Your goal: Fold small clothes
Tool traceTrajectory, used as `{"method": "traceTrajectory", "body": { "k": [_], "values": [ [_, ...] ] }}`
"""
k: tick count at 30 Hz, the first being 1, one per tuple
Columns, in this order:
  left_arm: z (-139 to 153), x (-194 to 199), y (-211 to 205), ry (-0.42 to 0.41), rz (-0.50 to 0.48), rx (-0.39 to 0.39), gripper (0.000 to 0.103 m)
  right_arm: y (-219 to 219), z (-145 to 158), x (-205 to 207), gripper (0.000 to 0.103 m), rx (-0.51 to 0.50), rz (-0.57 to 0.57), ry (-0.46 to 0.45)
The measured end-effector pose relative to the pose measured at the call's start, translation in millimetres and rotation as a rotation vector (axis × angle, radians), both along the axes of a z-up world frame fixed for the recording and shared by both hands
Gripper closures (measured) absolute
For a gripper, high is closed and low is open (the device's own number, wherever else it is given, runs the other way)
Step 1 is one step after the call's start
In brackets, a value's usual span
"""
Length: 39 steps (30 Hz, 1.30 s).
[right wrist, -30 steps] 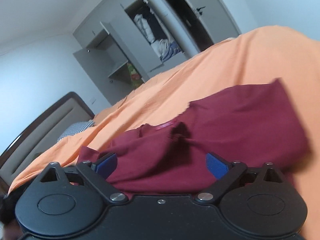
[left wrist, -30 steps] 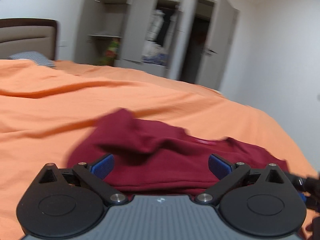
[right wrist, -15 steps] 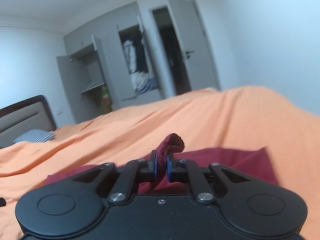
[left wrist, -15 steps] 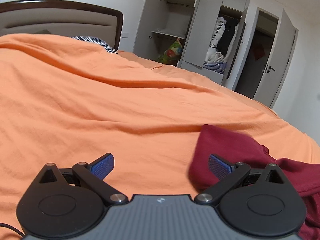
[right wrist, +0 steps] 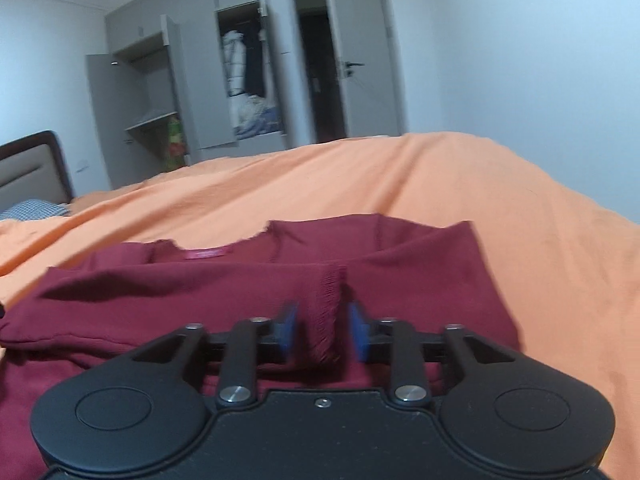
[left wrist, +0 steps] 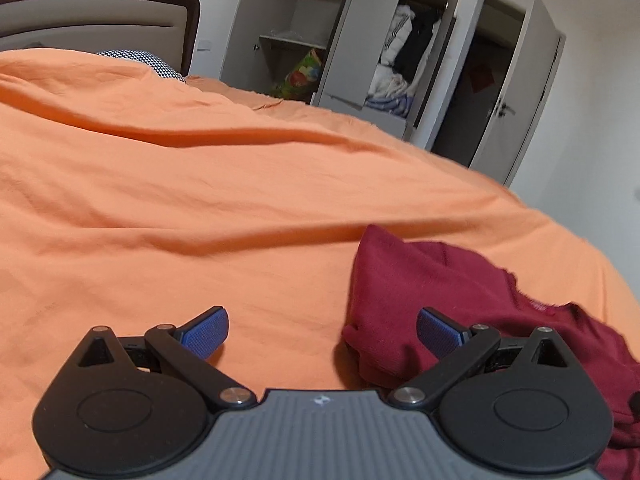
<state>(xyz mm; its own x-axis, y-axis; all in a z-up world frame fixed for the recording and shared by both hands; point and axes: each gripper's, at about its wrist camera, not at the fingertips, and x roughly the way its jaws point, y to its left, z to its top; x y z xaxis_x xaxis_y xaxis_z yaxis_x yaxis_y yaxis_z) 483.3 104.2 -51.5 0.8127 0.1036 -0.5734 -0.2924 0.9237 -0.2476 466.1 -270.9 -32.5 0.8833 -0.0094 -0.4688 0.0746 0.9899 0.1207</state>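
While the maroon shirt [right wrist: 248, 300] lies half-folded on the orange bedspread [left wrist: 200, 200], the right gripper [right wrist: 322, 334], partly open, straddles a frayed edge unclamped, likely releasing; the left gripper [left wrist: 320, 330] gapes wide, empty, beside the shirt's left edge.

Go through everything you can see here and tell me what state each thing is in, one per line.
left gripper: open, empty, over the sheet.
right gripper: partly open, cloth edge between the fingers, not clamped.
maroon garment: partly folded, lying on the bed.
orange sheet: spread, wrinkled.
wardrobe: doors open.
room door: open.
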Motion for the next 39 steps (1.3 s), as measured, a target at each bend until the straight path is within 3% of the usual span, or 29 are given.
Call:
{"method": "traceTrajectory", "body": {
  "k": [3,6,10,15,20,29,39],
  "values": [
    [-8,10,-8,0.073,0.024,0.064,0.001,-5,5,2,0.019,-0.033,-0.043,-0.027],
    [-15,13,-14,0.094,0.026,0.090,0.001,-1,5,9,0.017,-0.101,-0.041,-0.021],
    [-20,13,-14,0.108,0.025,0.105,0.000,2,-17,26,0.016,-0.157,-0.049,0.103],
    [-11,7,-10,0.116,0.035,0.073,0.001,-3,-11,15,0.002,-0.155,-0.059,0.082],
    [2,-15,-8,0.096,0.041,0.027,0.001,-17,1,-16,0.001,-0.101,-0.027,0.057],
    [32,-79,-25,0.054,-0.010,0.085,0.000,-34,10,-102,0.001,0.020,0.070,0.071],
    [40,-165,-45,0.049,-0.148,0.164,0.000,-29,18,-198,0.001,-0.010,0.223,0.075]
  ]
}}
